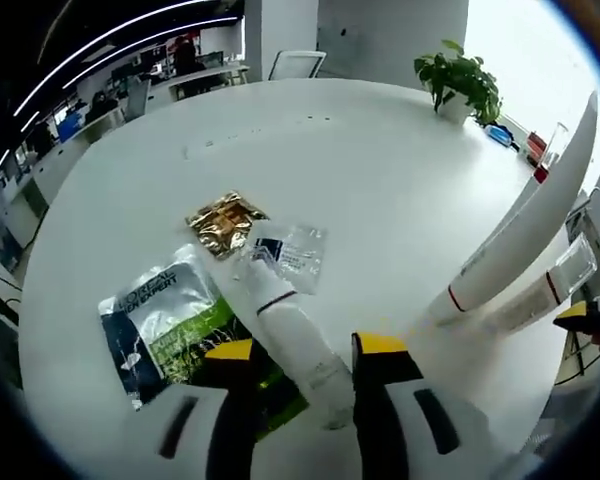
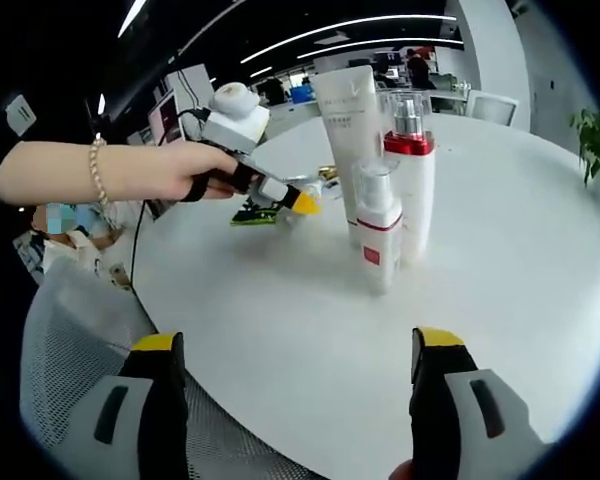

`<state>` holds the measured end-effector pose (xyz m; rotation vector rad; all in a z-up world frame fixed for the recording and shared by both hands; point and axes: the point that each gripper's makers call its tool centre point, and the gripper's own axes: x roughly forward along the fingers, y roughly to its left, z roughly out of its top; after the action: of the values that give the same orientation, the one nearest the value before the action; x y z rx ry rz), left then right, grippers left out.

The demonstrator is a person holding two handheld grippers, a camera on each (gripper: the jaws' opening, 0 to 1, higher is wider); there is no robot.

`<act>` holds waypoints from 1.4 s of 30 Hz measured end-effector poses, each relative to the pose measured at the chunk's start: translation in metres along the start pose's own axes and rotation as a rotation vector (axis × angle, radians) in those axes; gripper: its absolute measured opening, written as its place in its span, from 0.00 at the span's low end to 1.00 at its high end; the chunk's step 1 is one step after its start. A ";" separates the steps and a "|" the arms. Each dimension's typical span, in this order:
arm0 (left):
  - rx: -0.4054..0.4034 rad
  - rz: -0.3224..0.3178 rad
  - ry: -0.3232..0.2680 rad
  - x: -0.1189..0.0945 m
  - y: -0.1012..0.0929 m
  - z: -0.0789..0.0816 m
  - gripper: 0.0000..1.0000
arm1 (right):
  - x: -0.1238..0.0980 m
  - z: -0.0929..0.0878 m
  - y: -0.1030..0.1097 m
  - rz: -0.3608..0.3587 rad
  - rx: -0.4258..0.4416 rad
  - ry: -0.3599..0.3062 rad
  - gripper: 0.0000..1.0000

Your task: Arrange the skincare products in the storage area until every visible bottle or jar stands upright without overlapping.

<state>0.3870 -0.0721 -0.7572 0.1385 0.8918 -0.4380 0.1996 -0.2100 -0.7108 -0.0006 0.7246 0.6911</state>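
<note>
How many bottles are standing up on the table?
3, clustered together: a tall white tube, a bottle with a red collar beside it, and a small pump bottle in front. Others may be hidden.

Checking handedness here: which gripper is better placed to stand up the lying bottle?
Left. The left gripper already straddles the lying bottle; the right gripper is open over bare table.

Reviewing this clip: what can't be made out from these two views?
- Lying white bottle, left gripper view: near end hidden behind the left tongs; grip unclear.
- Tall tube, left gripper view: top cut by the edge.
- Sachets, right gripper view: hidden behind the left tongs; too small.
</note>
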 end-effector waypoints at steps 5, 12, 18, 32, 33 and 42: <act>-0.031 -0.013 0.026 0.001 0.005 -0.008 0.17 | 0.000 0.000 0.000 -0.003 -0.002 0.002 0.93; -0.051 -0.038 0.025 -0.002 0.002 -0.009 0.16 | 0.001 -0.001 0.000 -0.001 -0.009 0.010 0.93; -0.101 -0.079 0.012 -0.007 0.000 -0.014 0.16 | 0.001 -0.002 0.000 0.003 -0.015 0.015 0.93; -0.231 -0.177 -0.066 -0.043 -0.003 -0.016 0.16 | 0.001 -0.002 0.004 0.008 -0.028 0.012 0.92; -0.243 -0.187 -0.076 -0.046 -0.004 -0.016 0.16 | 0.001 -0.001 0.004 0.010 -0.029 0.010 0.92; -0.373 -0.305 -0.167 -0.071 -0.011 -0.013 0.16 | 0.002 0.003 0.011 0.049 -0.020 -0.011 0.91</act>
<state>0.3340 -0.0565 -0.7096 -0.3757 0.8176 -0.5492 0.1963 -0.1994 -0.7071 0.0027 0.7093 0.7443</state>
